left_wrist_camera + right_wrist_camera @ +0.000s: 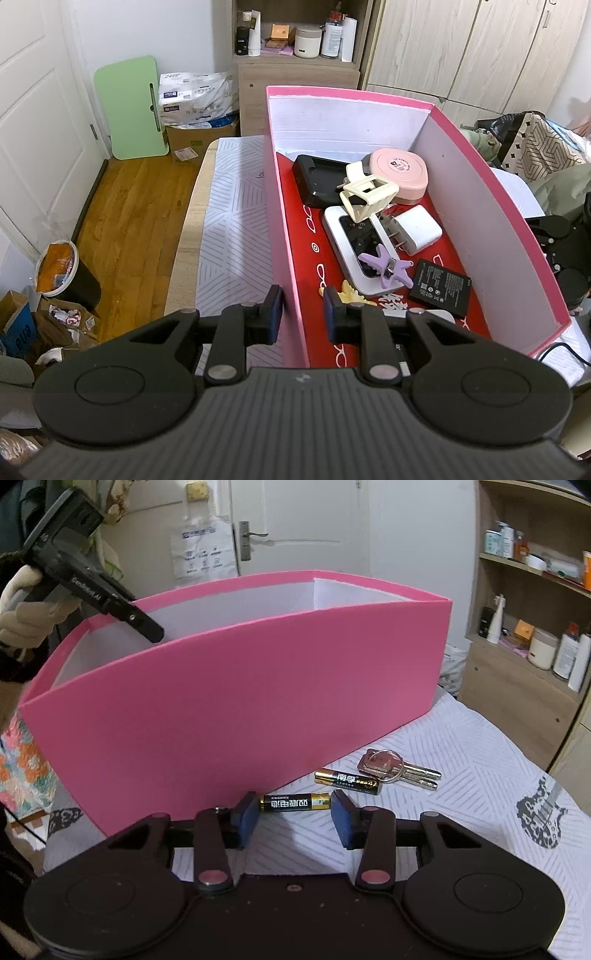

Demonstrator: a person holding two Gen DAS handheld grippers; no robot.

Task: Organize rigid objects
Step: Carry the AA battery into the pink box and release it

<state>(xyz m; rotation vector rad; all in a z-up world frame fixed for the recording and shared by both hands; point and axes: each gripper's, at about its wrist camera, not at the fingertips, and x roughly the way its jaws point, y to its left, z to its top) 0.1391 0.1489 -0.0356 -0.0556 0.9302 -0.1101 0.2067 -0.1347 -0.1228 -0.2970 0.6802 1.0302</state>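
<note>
two batteries [293, 801] and keys [399, 769] beside pink box [240, 701]

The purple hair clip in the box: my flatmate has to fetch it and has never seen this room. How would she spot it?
Find the tall pink cardboard box with the red floor. Inside, a white rounded pocket Wi-Fi device with a black screen lies flat. The small purple starfish-shaped plastic hair clip rests on its near end, the box's only purple thing.
</note>
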